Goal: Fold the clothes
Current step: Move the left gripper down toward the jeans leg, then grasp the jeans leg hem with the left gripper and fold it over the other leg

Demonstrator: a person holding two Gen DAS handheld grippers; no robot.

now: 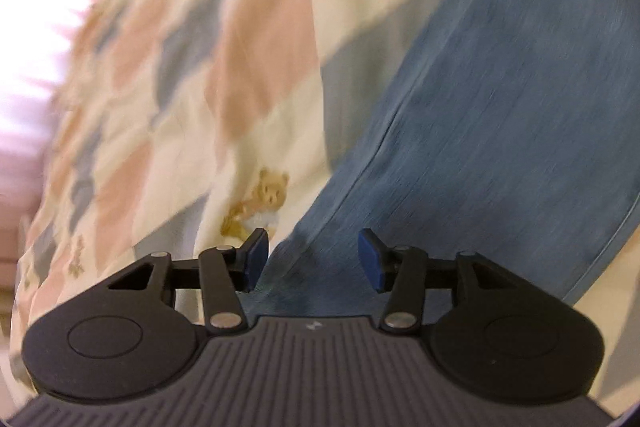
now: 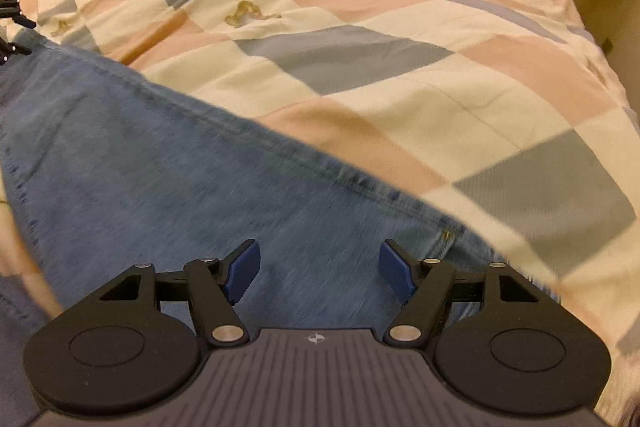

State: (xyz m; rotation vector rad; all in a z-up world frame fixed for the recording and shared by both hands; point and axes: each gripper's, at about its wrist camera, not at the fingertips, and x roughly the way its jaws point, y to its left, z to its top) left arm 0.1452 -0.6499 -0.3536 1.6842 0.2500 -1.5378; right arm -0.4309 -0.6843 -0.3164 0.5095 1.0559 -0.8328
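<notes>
Presently, my inventory:
- jeans (image 2: 152,163): spread on bed quilt (image 2: 360,39), no fold visible yet
- left hand-held gripper (image 1: 313,261): jaws apart, empty, above jeans
- right hand-held gripper (image 2: 320,273): likewise

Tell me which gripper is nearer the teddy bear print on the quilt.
Left. The left gripper sits just beside the teddy bear print; the right gripper hangs over the jeans.

We count one pair of blue jeans (image 2: 168,163) and one checked quilt (image 2: 360,39). We see two grippers, the left gripper (image 1: 312,259) and the right gripper (image 2: 319,269). One teddy bear picture (image 1: 268,193) sits at ten o'clock from the left one.
</notes>
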